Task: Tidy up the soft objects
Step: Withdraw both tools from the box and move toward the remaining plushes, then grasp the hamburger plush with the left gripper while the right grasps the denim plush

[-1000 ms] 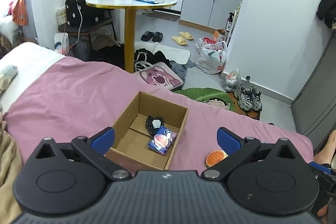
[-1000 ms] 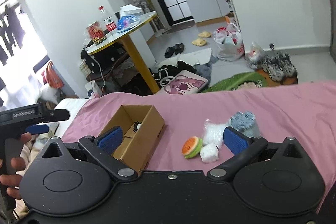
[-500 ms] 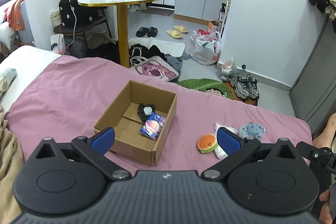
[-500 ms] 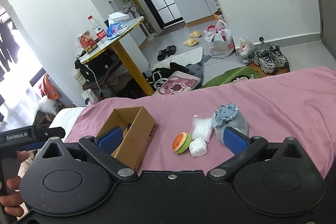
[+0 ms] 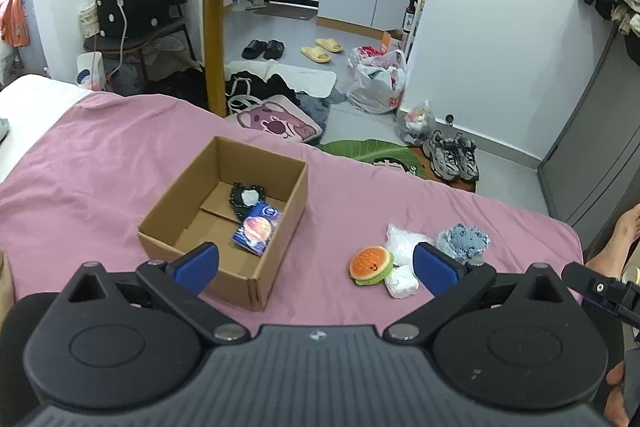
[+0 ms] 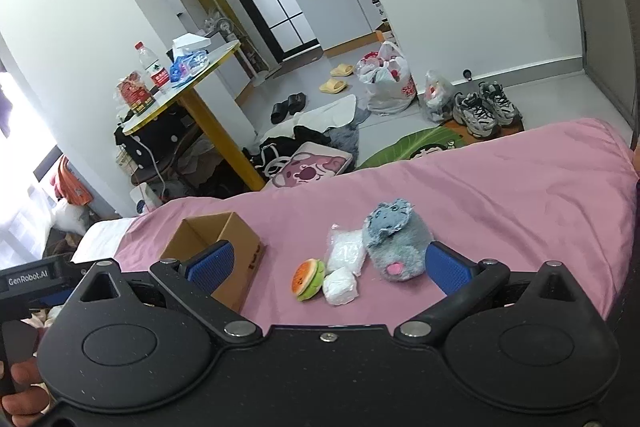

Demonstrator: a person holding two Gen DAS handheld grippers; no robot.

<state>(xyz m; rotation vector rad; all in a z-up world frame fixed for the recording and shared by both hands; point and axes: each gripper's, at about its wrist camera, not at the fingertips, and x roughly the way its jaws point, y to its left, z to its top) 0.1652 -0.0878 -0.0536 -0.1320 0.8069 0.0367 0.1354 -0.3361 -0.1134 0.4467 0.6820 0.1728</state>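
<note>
We see the cardboard box (image 5: 224, 211) holding two things — a black pouch (image 5: 246, 198) and a blue packet (image 5: 258, 230). Our left gripper (image 5: 316, 265) and right gripper (image 6: 326, 263) both gape wide, empty.

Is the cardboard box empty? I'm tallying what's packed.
Not empty: the open cardboard box holds a blue packet and a black item.

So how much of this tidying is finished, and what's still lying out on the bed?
Done: a black item and a blue packet lie in the cardboard box. In hand: nothing; both hand-held grippers are open. Left: the burger toy, two white bags and the grey plush on the pink bedcover.
</note>
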